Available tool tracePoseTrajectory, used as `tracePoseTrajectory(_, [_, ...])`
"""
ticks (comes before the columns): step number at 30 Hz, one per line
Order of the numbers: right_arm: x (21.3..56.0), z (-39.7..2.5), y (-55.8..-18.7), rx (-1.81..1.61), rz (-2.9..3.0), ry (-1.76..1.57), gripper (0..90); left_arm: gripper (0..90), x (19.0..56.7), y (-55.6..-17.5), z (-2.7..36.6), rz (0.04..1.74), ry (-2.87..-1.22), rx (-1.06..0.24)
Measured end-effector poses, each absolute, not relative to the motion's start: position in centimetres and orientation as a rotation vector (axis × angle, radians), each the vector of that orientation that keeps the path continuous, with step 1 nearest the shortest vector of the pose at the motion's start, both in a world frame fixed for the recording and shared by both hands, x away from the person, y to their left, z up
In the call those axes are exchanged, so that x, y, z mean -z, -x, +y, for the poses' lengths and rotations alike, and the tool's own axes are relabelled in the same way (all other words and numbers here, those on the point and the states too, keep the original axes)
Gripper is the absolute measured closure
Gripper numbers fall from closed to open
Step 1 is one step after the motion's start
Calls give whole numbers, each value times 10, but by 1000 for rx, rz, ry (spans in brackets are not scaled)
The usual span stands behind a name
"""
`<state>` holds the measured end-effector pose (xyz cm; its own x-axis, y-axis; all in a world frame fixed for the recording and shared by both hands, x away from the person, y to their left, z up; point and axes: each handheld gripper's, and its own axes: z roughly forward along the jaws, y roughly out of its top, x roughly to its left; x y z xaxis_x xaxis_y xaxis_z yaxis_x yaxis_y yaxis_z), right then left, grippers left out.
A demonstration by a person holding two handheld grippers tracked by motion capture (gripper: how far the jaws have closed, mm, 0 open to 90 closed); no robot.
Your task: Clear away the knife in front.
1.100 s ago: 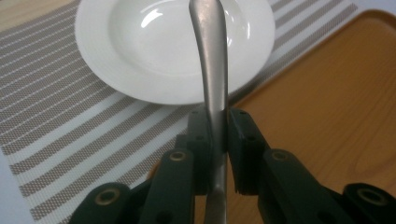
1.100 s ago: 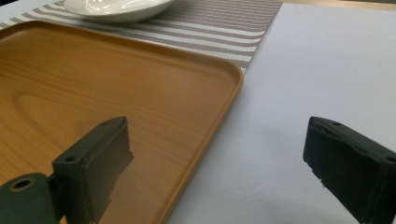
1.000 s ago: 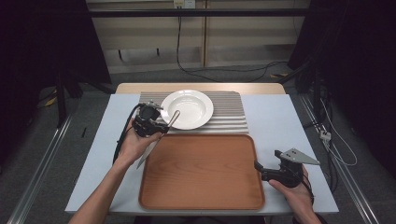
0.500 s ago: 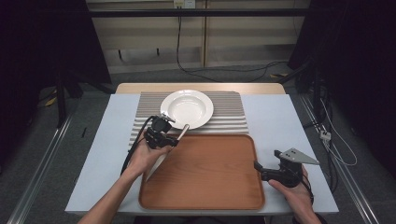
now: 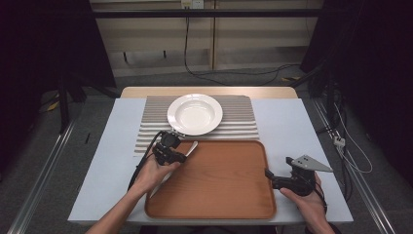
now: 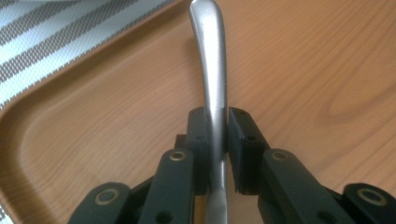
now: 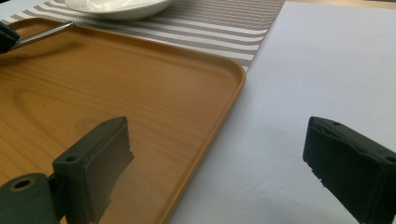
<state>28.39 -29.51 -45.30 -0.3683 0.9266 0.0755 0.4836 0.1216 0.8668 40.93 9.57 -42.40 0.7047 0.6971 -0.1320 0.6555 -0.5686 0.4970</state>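
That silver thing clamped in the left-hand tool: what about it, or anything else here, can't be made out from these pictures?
- Metal utensil: left gripper view shows a handle; its working end is hidden behind the left gripper, so spoon, fork or knife is unclear. In the high view it is too small.
- White plate: cut off by the right gripper view's top edge.
- Wooden tray: its near left corner is covered by the person's left hand.

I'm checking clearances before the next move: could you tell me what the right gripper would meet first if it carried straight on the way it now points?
Probably the wooden tray: the right gripper, open, straddles its right rim, pointing across it. Depth is hard to judge.
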Motion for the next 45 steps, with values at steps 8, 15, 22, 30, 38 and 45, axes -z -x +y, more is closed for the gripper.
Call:
tracePoseTrajectory(8, [453,-295,-284,-1177,1915,-1358,73,797,432,-405,98,1043,-2407,-104])
tracePoseTrajectory(15, [453,-295,-283,-1180,1914,-1357,73,796,434,-402,99,1042,-2400,-116])
tracePoseTrajectory(22, [453,-295,-284,-1179,1920,-1349,73,784,434,-401,101,1028,-2400,-111])
tracePoseTrajectory(30, [453,-295,-284,-1191,1920,-1351,73,543,432,-400,105,964,-2382,-163])
tracePoseTrajectory(38, [453,-295,-285,-1197,1930,-1347,73,221,428,-405,114,988,-2300,-189])
tracePoseTrajectory(45, [454,-296,-285,-1207,1927,-1353,72,152,419,-402,117,935,-2225,-246])
